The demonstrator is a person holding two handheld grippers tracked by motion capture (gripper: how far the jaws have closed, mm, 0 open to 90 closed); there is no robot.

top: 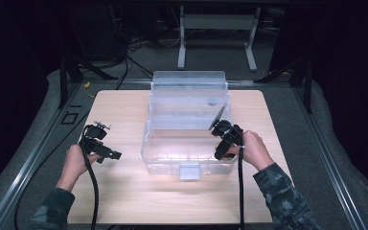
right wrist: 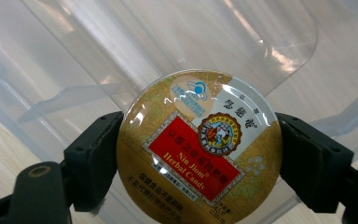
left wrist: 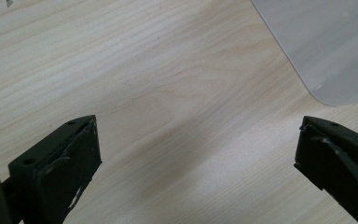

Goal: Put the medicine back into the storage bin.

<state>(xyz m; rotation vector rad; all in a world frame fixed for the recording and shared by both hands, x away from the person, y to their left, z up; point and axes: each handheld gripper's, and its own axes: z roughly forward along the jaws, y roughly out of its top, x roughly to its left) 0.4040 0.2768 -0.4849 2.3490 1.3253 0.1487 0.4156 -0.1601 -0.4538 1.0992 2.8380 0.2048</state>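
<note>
Right tongs (right wrist: 198,149) pinch candy tin (right wrist: 199,142) over clear box (top: 188,143).

Dim surroundings frame a brightly lit table (top: 124,201) in the high view; glare whitens the clear box (top: 188,158); highlights streak the candy tin (right wrist: 199,144); soft shadows fall between slightly blurred jaws in the left gripper view.
</note>
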